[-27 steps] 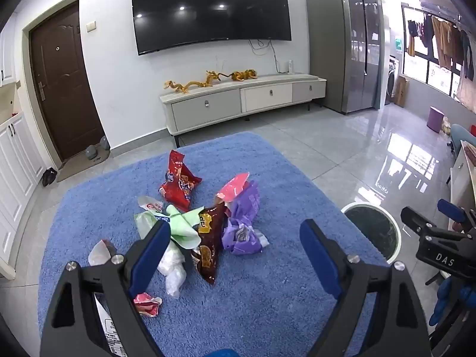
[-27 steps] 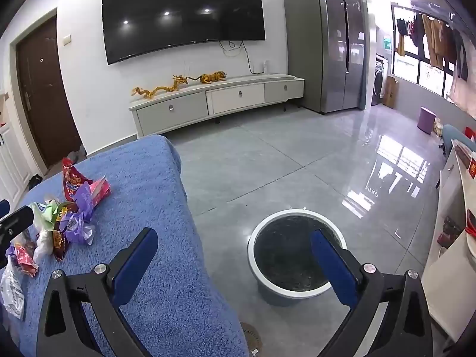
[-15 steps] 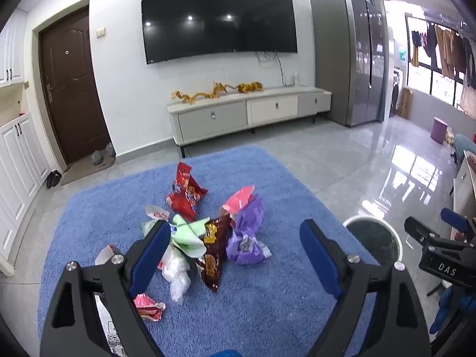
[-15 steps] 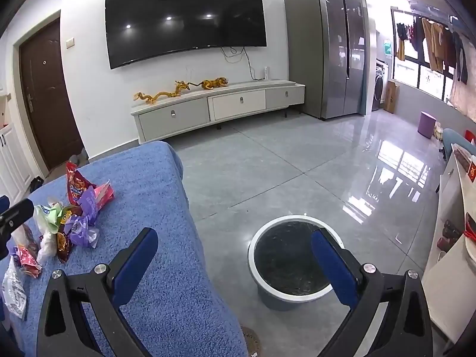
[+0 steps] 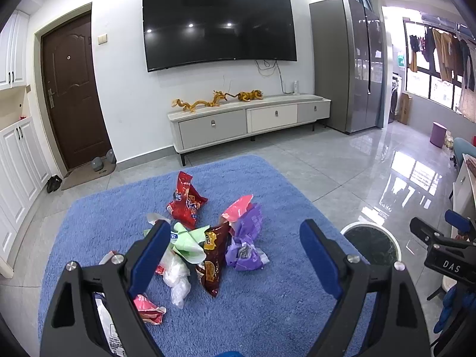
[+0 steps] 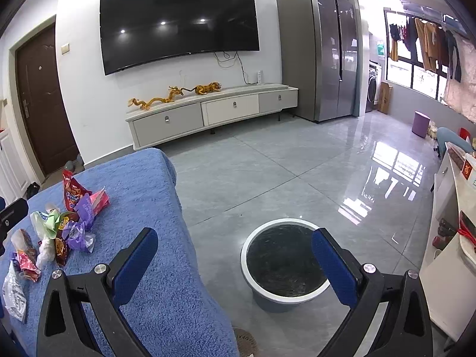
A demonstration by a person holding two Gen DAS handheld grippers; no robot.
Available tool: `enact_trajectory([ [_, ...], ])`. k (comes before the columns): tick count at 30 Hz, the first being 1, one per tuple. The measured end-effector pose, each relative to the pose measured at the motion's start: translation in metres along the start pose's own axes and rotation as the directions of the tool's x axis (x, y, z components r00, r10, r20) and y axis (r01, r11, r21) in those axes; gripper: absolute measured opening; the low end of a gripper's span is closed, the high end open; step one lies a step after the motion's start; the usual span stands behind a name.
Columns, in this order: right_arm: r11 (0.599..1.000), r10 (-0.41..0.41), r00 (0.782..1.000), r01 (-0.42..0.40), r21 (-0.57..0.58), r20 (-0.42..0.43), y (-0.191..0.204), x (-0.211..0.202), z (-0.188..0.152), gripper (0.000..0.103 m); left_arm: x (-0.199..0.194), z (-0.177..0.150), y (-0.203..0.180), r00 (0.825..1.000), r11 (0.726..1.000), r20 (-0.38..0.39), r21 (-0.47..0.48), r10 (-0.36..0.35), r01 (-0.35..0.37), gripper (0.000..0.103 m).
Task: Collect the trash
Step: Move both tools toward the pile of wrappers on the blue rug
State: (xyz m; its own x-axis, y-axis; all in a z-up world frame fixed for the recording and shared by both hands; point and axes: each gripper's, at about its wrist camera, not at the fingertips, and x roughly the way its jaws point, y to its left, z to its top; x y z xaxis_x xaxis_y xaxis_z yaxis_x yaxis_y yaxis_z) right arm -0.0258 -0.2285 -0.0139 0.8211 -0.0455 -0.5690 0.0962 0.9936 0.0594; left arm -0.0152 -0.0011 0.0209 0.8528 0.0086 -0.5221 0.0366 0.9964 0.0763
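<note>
trash pile (image 5: 208, 247) untouched on blue fuzzy cloth surface (image 5: 267, 312); nothing collected yet as far as visible, bin (image 6: 287, 263) to the right of the pile on the floor looks empty, dark liner inside, white rim. left hand-held gripper (image 5: 232, 255) released, jaws wide, hovering just short of the pile. right hand-held gripper (image 6: 235, 263) also released, holding nothing, over the bin side. pile is crinkly foil and plastic: red snack bag (image 5: 186, 200) at far side, brown bag (image 5: 212, 258) and purple wrapper (image 5: 245, 247) nearer, pale green paper, clear film. whole pile left to move.

bin (image 6: 285, 263) mouth unobstructed — wrappers (image 5: 208, 238) clustered, uncovered
</note>
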Motion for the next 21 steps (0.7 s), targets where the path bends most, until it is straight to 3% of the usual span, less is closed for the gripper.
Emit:
enact_trajectory([
  [21, 1.000, -0.003, 1.000, 0.004, -0.031, 0.021, 0.017, -0.011, 0.005, 0.103, -0.009, -0.005, 0.022, 0.999, 0.999, 0.020, -0.014, -0.031, 0.031, 0.088],
])
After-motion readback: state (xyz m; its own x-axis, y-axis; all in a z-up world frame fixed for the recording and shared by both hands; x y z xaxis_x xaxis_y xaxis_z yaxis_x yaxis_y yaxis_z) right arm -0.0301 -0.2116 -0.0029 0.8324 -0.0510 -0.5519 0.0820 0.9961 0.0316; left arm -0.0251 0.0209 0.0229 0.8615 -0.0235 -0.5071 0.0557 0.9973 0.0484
